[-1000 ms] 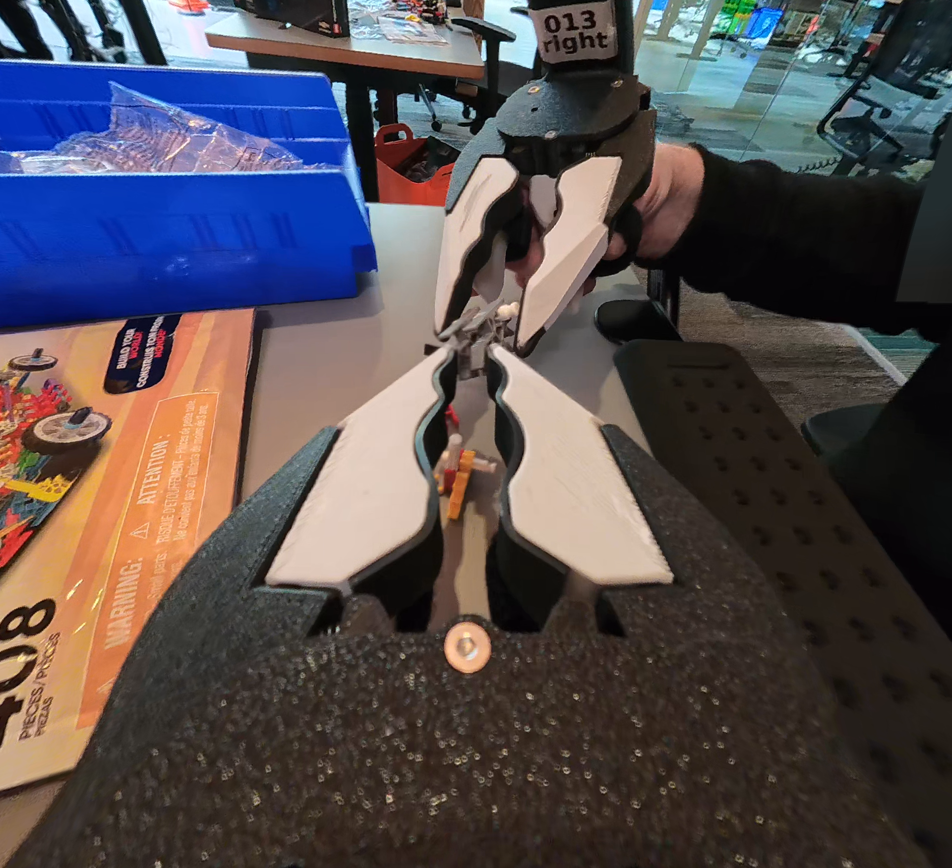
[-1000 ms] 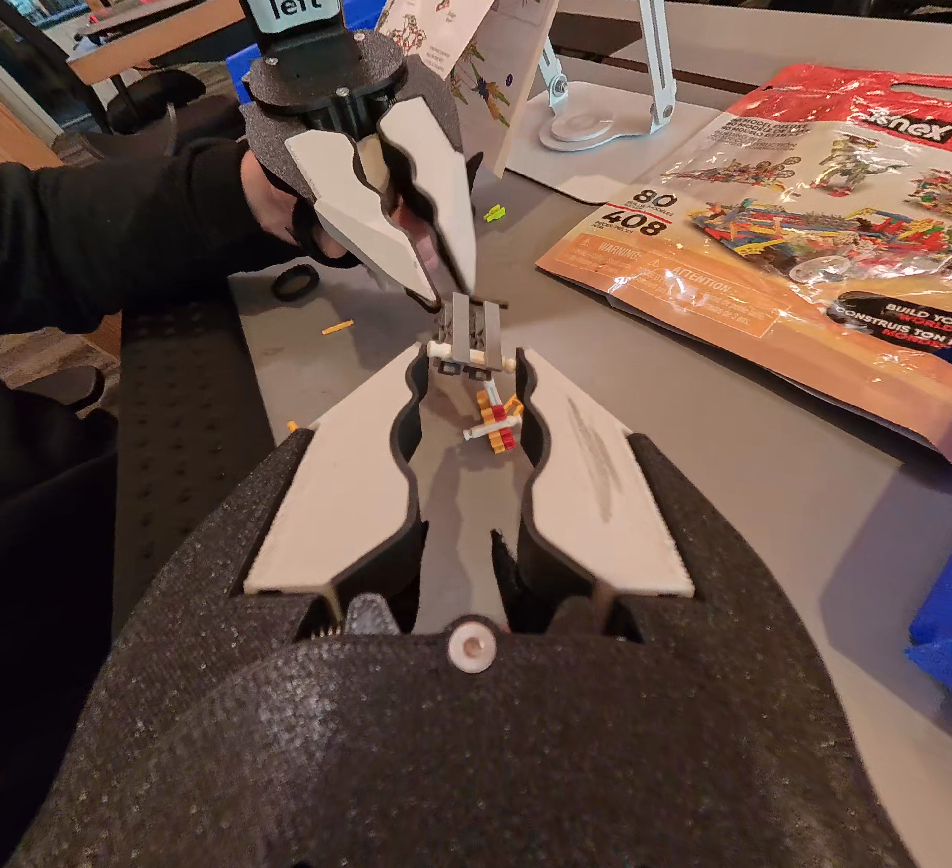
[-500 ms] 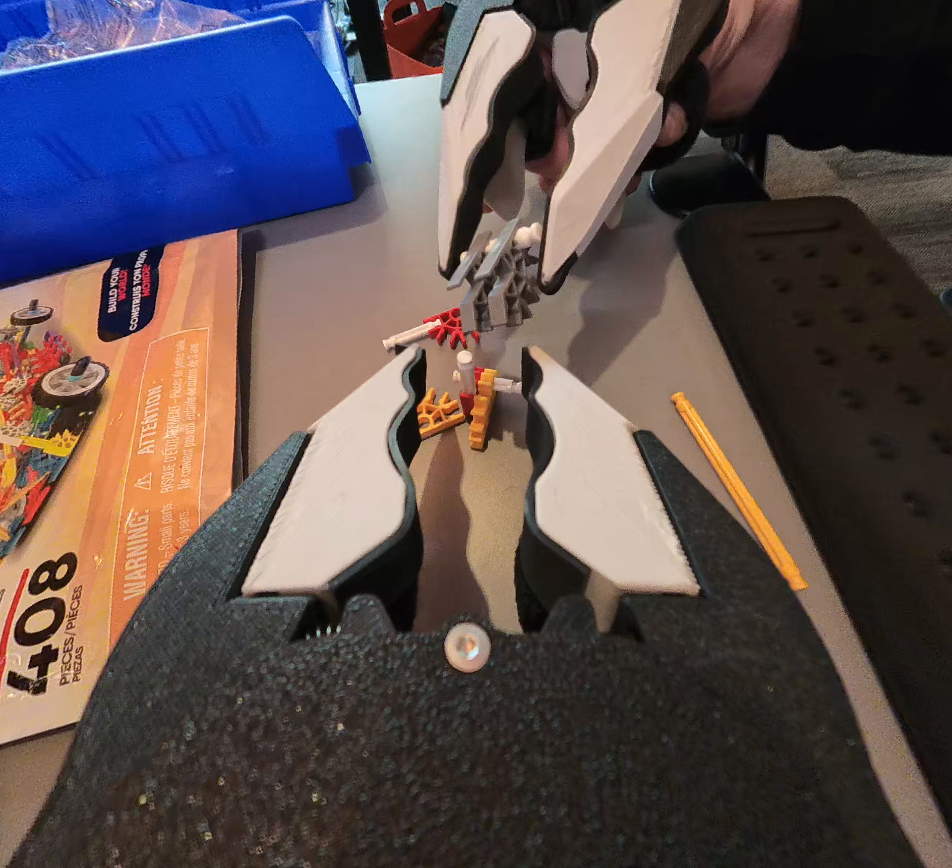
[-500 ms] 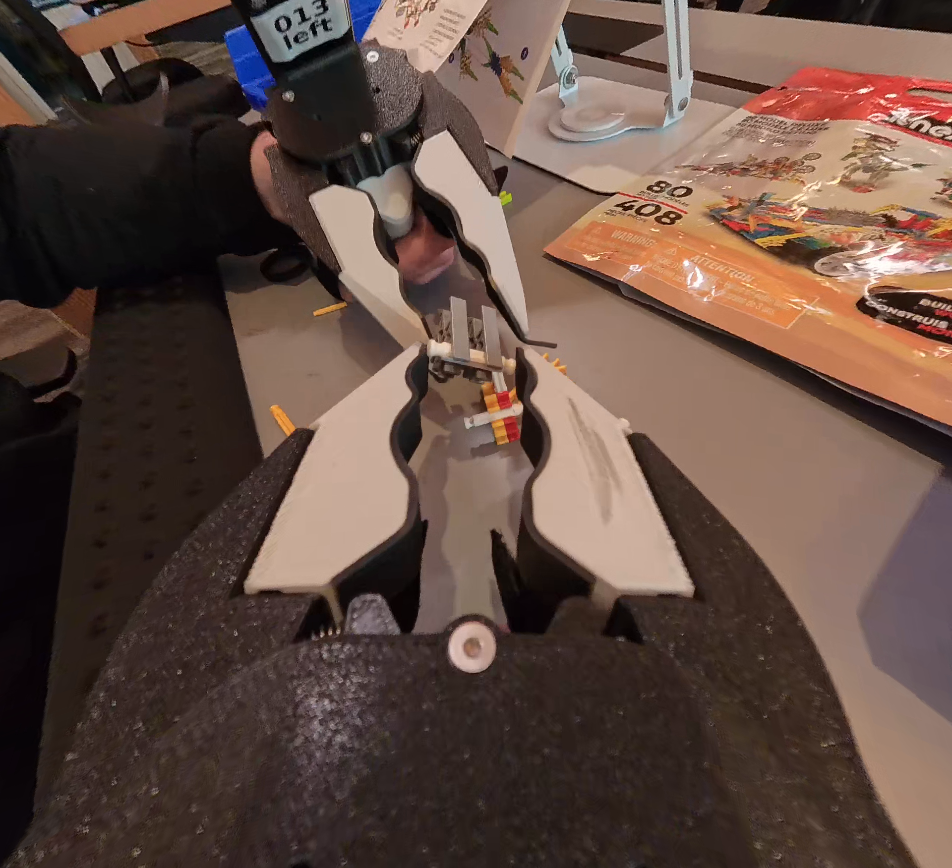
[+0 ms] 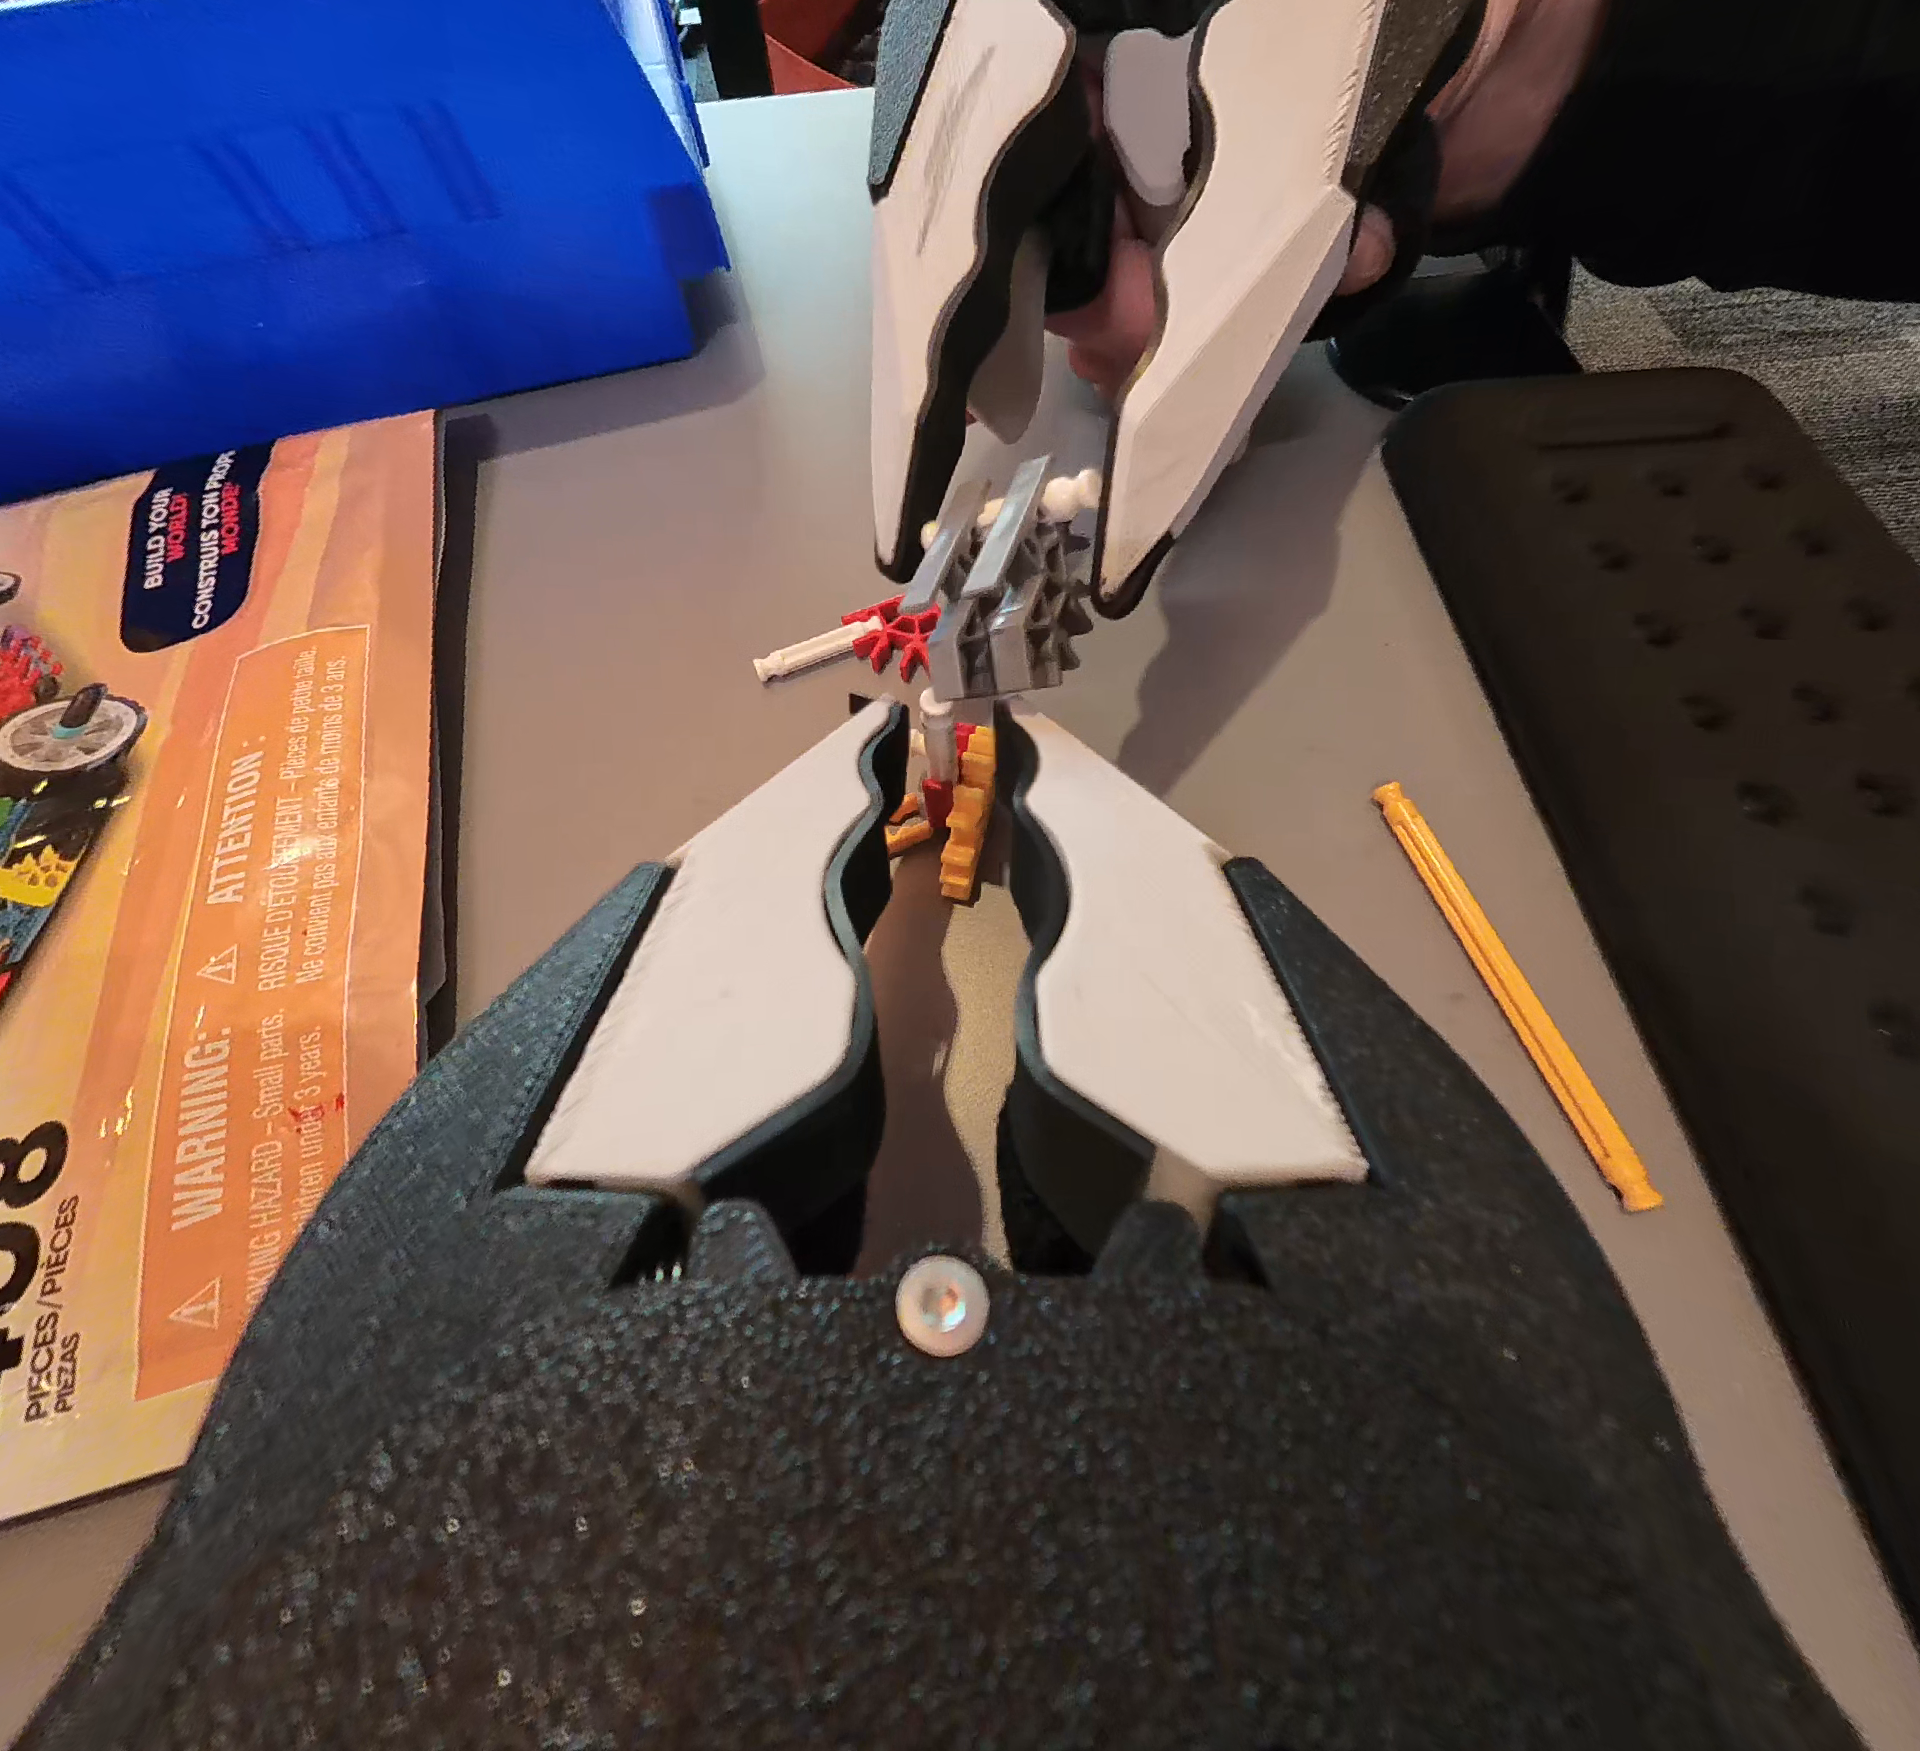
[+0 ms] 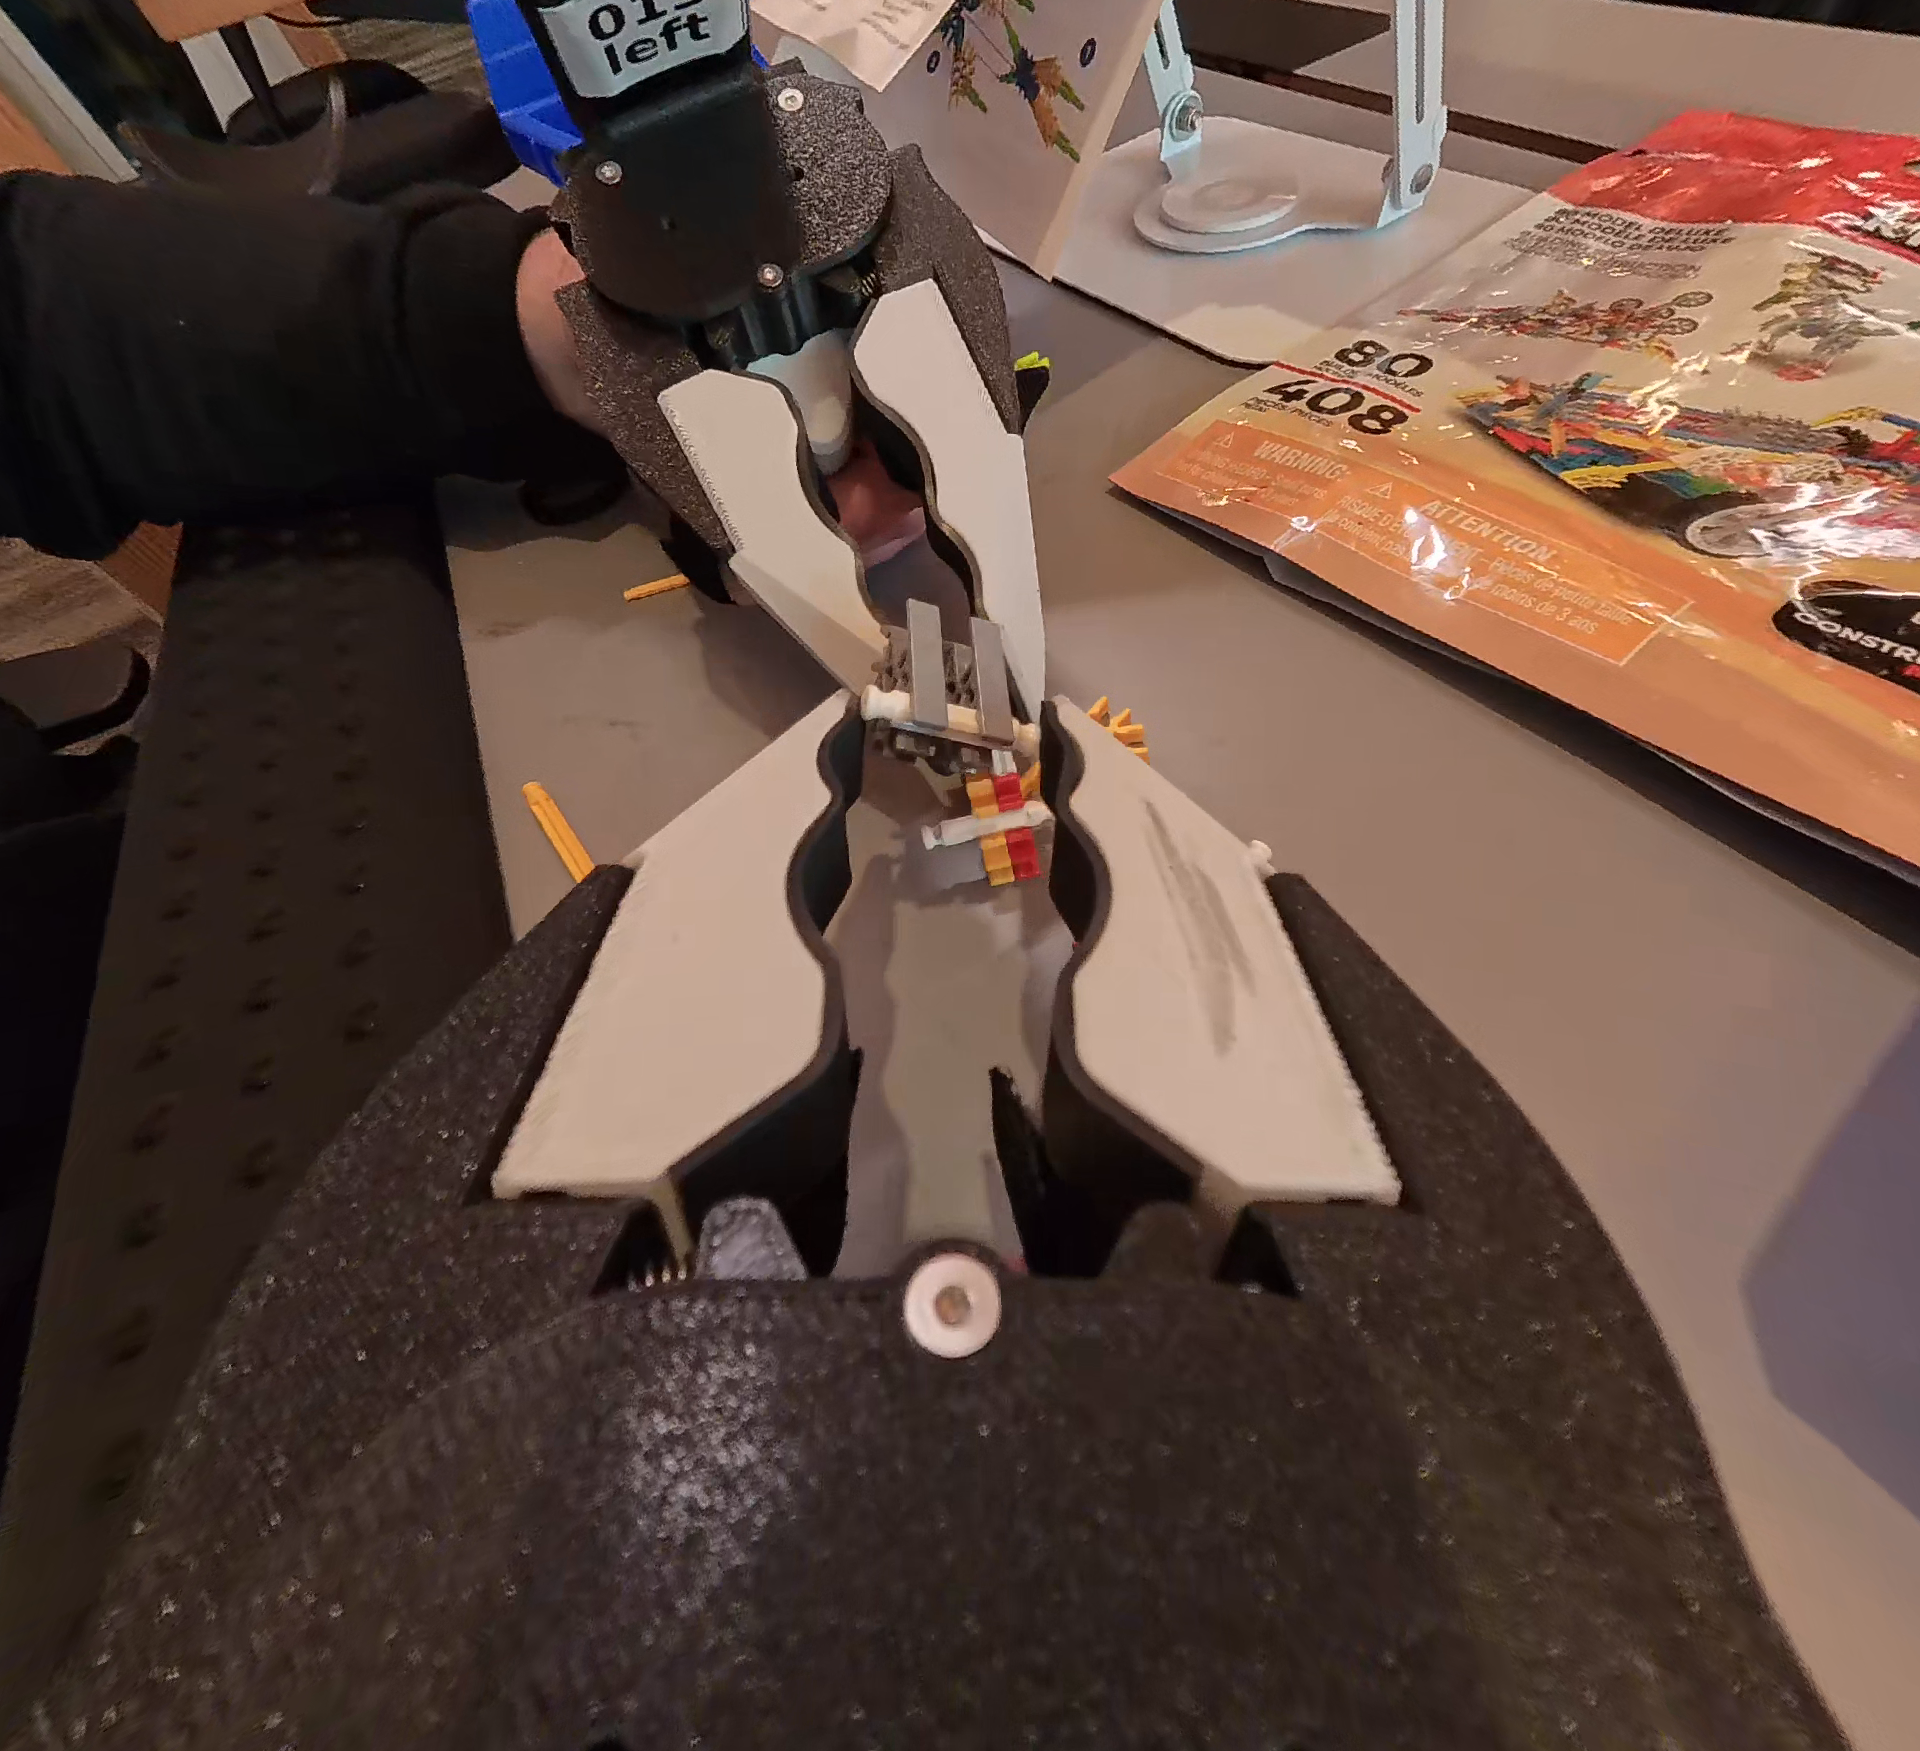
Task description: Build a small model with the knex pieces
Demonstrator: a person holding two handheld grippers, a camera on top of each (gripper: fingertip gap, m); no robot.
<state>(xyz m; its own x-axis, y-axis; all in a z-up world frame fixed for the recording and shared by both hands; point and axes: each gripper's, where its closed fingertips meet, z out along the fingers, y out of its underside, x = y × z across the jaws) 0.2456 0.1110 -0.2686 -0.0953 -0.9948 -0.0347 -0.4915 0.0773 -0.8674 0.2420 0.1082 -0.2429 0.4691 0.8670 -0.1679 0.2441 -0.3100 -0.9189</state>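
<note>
- Left gripper (image 5: pixel 951 714): closed on the white rod and red-and-yellow connector cluster (image 5: pixel 956 808), just above the grey table (image 5: pixel 623 579).
- Right gripper (image 5: pixel 1003 579): clamped on the grey connector block (image 5: pixel 997 621), joined to that cluster.
- Right of both: yellow rod (image 5: pixel 1512 995), flat on table.
- Left: orange toy bag (image 5: pixel 260 870); behind, blue bin (image 5: pixel 312 174).

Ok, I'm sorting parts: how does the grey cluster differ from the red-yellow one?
The grey cluster is clamped, held up, at the right gripper's tips; the red-yellow one sits lower, between the left gripper's fingers. The grey cluster looks bulkier, the red-yellow one slimmer. Both are toothed connector pieces.
</note>
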